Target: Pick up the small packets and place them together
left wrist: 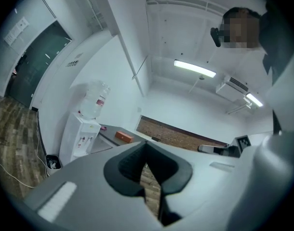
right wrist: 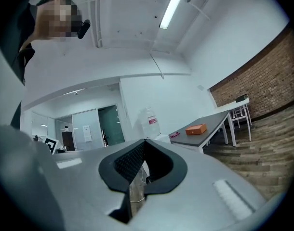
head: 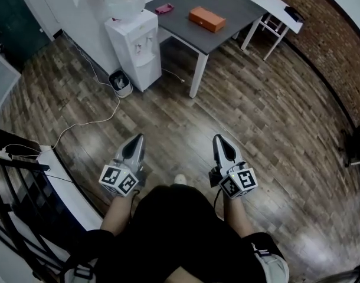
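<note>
The left claw (head: 138,139) and the right claw (head: 221,139) are held side by side over the wooden floor (head: 268,105), both closed with nothing gripped. A pink packet (head: 164,7) is seen lying on the grey surface (head: 227,2), well apart from the claws, near an orange box (head: 206,18)

1. A white water dispenser (head: 136,46) stands well ahead of the left fingers (head: 134,147).
2. A small bin (head: 121,82) sits on the wooden floor (head: 257,117) just beside the dispenser, on the side nearer the fingers.
3. A dark grey tabletop (head: 233,5) lies far ahead of the right fingers (head: 223,148) and carries an orange box (head: 206,19).
4. A white cable (head: 101,121) trails across the floor, ahead and to the left of the left fingers.
5. A brick wall (head: 333,46) runs along far to the right.
</note>
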